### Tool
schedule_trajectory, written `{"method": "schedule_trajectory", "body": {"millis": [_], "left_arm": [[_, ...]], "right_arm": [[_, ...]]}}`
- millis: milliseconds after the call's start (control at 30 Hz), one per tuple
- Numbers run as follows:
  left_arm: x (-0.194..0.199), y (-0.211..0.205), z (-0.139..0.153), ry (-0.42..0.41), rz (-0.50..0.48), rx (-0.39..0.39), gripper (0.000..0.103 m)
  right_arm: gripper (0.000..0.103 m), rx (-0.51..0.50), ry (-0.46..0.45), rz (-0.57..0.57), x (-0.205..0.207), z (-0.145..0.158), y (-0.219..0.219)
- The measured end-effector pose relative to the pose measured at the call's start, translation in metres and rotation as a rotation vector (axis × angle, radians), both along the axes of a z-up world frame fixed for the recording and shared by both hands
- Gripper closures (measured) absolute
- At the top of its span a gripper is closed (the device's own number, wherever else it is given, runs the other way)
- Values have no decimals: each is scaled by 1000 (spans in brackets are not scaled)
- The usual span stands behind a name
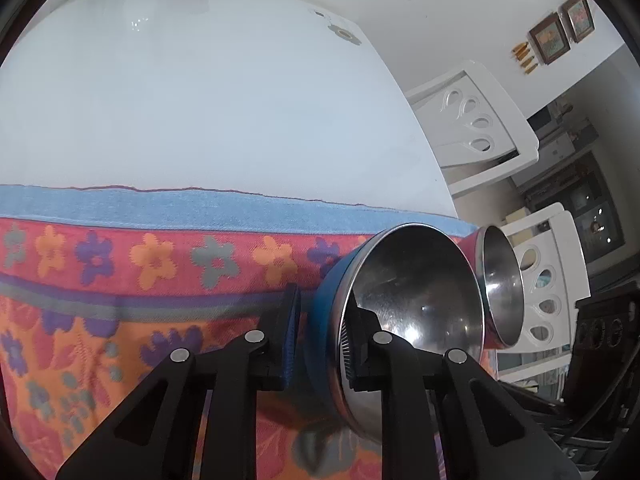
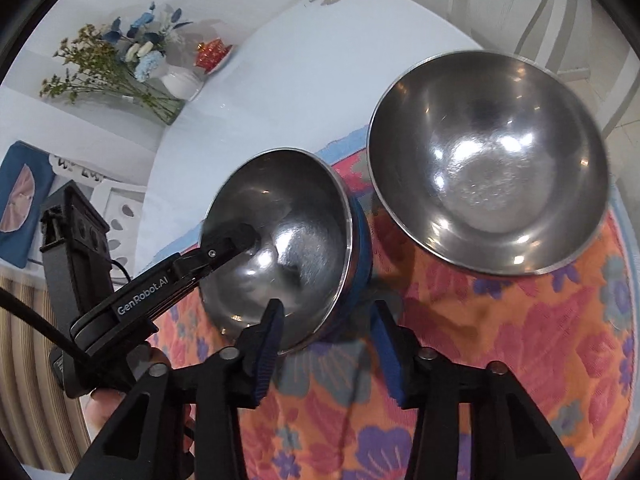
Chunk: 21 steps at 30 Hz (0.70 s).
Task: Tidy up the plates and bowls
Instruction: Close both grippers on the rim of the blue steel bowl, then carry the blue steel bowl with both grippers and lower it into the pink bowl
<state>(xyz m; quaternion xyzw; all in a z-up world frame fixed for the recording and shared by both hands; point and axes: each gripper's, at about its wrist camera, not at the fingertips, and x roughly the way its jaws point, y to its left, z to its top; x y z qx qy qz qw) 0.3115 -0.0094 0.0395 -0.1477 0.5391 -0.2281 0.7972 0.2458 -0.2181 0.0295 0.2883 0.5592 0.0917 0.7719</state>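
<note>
- A steel bowl with a blue outside (image 1: 404,312) (image 2: 280,240) stands tipped on its side, its mouth turned sideways, on the flowered cloth.
- A second steel bowl (image 2: 488,160) (image 1: 502,284), red outside, lies just to its right, tilted too.

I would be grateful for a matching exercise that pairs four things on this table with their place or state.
Things:
1. blue-backed bowl
2. red-backed bowl
3. white vase
4. floral cloth

Places or states:
A. holds flowers at the far end of the table
B. gripped at its rim by the left gripper
C. spread over the table's near part
D. beside the held bowl, ungripped

Pairs: 1-B, 2-D, 3-A, 4-C
</note>
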Motion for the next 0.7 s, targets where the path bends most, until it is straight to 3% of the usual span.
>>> {"method": "schedule_trajectory", "body": {"millis": [267,700], "left_arm": [[-9,1,5,-17,-3,7,89],[-64,14,70,-123,-5,17,89]], "right_arm": [[71,-70,-27,48,-3,8,0],[71,-55,-68,68,-56,61,11]]}}
